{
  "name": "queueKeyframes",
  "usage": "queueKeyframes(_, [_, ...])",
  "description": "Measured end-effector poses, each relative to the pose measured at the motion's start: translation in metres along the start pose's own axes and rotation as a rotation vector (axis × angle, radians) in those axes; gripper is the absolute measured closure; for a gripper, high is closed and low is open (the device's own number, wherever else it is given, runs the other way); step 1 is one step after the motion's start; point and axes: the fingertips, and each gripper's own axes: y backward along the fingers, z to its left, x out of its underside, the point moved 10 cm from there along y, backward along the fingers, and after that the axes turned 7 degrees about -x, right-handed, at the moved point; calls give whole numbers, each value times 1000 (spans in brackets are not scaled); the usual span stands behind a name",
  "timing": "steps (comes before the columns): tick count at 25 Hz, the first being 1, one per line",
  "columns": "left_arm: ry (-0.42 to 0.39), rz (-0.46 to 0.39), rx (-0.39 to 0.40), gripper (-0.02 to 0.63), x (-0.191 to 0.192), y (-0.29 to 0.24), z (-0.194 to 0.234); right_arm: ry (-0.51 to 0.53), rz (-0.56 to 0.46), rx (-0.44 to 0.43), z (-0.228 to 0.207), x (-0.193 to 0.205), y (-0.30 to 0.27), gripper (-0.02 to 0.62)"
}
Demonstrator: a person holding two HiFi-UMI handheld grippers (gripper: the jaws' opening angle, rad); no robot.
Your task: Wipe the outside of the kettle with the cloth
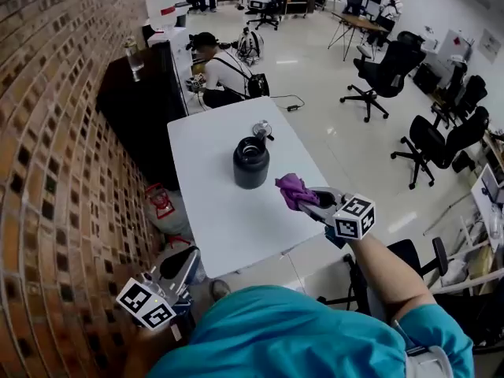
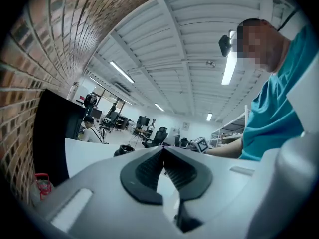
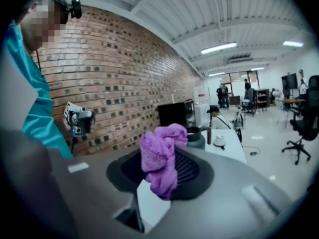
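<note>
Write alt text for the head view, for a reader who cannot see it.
The right gripper, shut on a crumpled purple cloth, is held near a dark grey kettle on a white table. The left gripper, shut and empty, hangs low near a brick wall.

I'm extending my right gripper (image 1: 313, 201) forward, its jaws clamping the cloth (image 1: 293, 189); my left gripper (image 1: 186, 263) is hanging near-left, jaws pressed together, empty.

Bright, even light comes from ceiling strip lights (image 2: 230, 66), which glare white. The glossy floor (image 1: 331, 124) mirrors them faintly. Fisheye distortion bends the brick wall (image 1: 47, 172) and blackens both gripper views' corners. The near cloth (image 3: 162, 156) looks soft, perhaps slightly out of focus.
</note>
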Motion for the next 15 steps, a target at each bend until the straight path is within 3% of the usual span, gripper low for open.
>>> queueKeyframes(3, [-7, 33, 19, 606, -16, -12, 44, 12, 101, 66, -47, -13, -37, 482])
queueKeyframes(7, [49, 67, -28, 606, -16, -25, 75, 11, 178, 104, -108, -14, -74, 482])
queueKeyframes(11, [92, 94, -103, 606, -14, -50, 97, 124, 253, 66, -172, -11, -125, 482])
queueKeyframes(15, [159, 92, -195, 606, -7, -74, 102, 228, 287, -37, -207, -5, -164, 482])
